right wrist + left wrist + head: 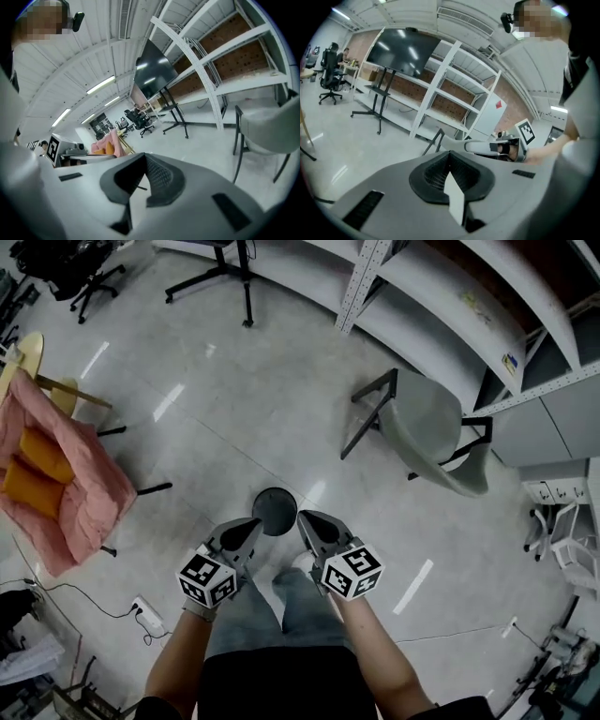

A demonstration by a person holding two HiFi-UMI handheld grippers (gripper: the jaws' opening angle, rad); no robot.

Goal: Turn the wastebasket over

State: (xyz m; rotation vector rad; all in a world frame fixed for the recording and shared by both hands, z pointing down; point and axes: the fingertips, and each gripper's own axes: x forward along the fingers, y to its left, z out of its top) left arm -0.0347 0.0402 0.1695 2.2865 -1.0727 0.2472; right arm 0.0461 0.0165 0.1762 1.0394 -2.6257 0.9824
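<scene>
Your left gripper and right gripper hang above the wastebasket, jaws closed and empty; open them before reaching its rim.

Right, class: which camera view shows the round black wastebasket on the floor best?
The head view. It looks straight down on the round black wastebasket, just ahead of the left gripper and the right gripper. Both gripper views aim elsewhere and show nothing of it.
</scene>
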